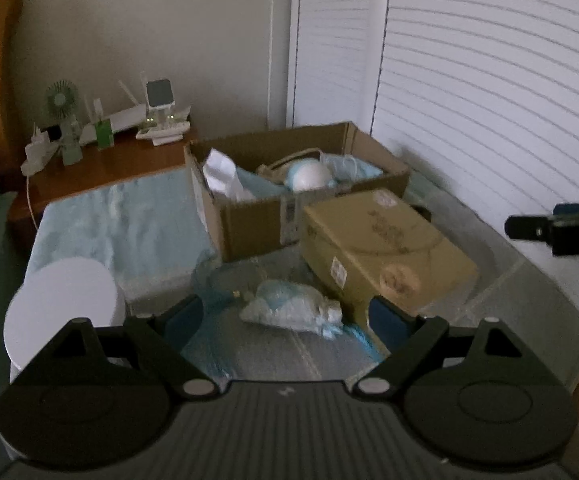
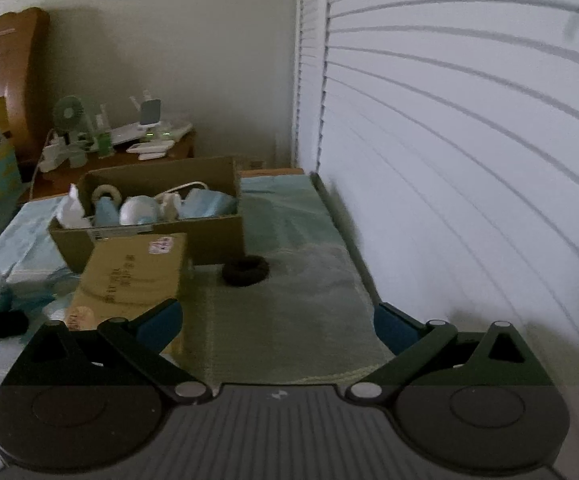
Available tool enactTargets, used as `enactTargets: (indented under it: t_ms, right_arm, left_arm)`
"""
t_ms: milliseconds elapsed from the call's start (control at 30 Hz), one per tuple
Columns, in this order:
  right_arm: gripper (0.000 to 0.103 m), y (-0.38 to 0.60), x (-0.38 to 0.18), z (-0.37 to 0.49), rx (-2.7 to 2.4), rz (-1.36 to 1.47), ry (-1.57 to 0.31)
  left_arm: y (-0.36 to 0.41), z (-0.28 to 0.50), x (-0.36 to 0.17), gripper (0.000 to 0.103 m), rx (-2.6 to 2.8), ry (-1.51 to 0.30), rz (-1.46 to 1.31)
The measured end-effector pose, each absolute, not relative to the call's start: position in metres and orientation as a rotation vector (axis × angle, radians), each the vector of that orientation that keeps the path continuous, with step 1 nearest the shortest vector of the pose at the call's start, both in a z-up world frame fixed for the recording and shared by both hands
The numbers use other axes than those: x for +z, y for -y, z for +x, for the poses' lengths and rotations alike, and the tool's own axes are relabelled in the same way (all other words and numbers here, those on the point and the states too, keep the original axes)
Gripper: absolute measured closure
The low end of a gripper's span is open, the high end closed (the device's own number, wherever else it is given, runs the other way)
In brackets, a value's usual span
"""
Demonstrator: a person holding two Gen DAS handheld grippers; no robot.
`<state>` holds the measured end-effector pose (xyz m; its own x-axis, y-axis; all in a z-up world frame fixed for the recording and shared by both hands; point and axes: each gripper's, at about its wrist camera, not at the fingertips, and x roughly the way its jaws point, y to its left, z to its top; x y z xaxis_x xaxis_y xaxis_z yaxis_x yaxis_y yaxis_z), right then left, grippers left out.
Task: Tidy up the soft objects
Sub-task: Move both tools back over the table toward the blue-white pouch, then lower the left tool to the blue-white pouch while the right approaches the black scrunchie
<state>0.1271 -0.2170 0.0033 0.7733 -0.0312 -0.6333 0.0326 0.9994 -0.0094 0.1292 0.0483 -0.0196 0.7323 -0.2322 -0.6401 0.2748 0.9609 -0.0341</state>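
A crumpled pale blue soft bundle (image 1: 289, 309) lies on the table just ahead of my left gripper (image 1: 285, 320), which is open and empty above it. An open cardboard box (image 1: 289, 184) behind holds blue and white soft items; it also shows in the right wrist view (image 2: 149, 216). A dark round scrunchie (image 2: 245, 271) lies on the table ahead of my right gripper (image 2: 275, 322), which is open and empty. The right gripper also shows at the right edge of the left wrist view (image 1: 561, 228).
A closed yellowish carton (image 1: 381, 248) lies in front of the open box, also in the right wrist view (image 2: 133, 276). A white cylinder (image 1: 61, 304) stands at the left. A wooden nightstand (image 1: 101, 164) with a fan and gadgets is behind. White louvered doors (image 2: 469, 160) run along the right.
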Motion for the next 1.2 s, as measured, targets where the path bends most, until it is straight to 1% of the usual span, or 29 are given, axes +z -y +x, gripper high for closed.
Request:
enactTargets:
  t_ms: [500, 667, 733, 1100, 1167, 1200]
  right_arm:
    - [0.0, 0.226, -0.02, 0.138, -0.061, -0.031, -0.738]
    - [0.0, 0.231, -0.031, 0.143, -0.062, -0.026, -0.771]
    - [0.0, 0.233, -0.038, 0.145, -0.066, -0.032, -0.789]
    - [0.0, 0.24, -0.067, 0.153, -0.063, -0.042, -0.874]
    - [0.0, 0.24, -0.069, 0.154, -0.062, -0.043, -0.881]
    - [0.0, 0.241, -0.07, 0.154, -0.06, -0.044, -0.883]
  left_arm:
    - [-0.05, 0.136, -0.045, 0.014, -0.262, -0.713, 0.102]
    - [-0.045, 0.141, -0.052, 0.017, -0.313, -0.723, 0.122]
    - [-0.042, 0.143, -0.053, 0.02, -0.322, -0.72, 0.126]
    - [-0.037, 0.163, -0.063, 0.02, -0.348, -0.73, 0.133]
    - [-0.035, 0.166, -0.066, 0.022, -0.351, -0.738, 0.137]
    - [-0.036, 0.168, -0.068, 0.026, -0.357, -0.742, 0.131]
